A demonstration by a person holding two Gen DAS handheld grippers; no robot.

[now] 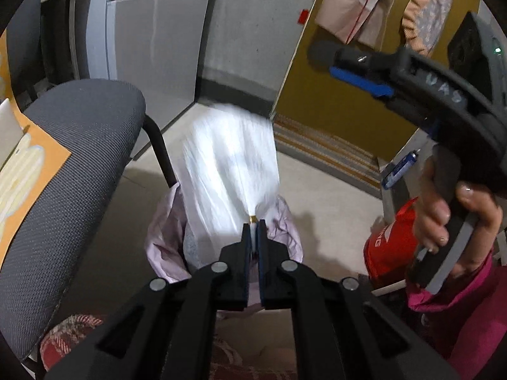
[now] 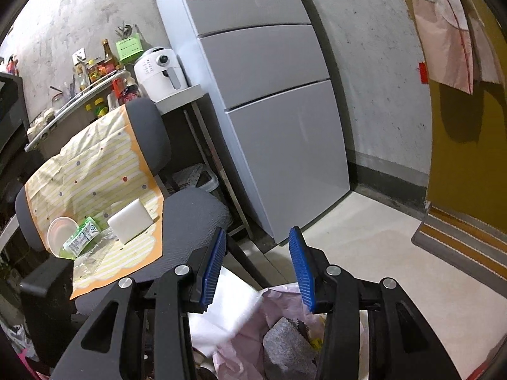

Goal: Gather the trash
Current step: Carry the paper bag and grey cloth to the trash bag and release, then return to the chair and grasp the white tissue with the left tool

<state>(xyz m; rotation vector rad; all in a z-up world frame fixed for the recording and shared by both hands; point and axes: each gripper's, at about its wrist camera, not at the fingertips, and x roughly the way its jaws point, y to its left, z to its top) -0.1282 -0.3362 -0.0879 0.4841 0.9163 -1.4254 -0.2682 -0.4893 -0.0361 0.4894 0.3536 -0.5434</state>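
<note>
The blurred white plastic wrapper (image 1: 228, 164), pinched by the closed left gripper (image 1: 253, 225), could be dropped outside the pale pink-lined bin (image 1: 285, 231) at six o'clock, while the right gripper (image 2: 258, 266) is held wide and empty.

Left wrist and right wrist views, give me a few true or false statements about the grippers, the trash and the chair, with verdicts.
1. The left gripper is shut on a white plastic bag. True.
2. The right gripper is clamped on a bottle. False: its jaws stand open and empty.
3. A green-labelled bottle lies on the chair's patterned cloth. True.
4. The pink-lined trash bin is empty. False: wrappers lie in it.
5. The air fryer is black. False: white.
</note>
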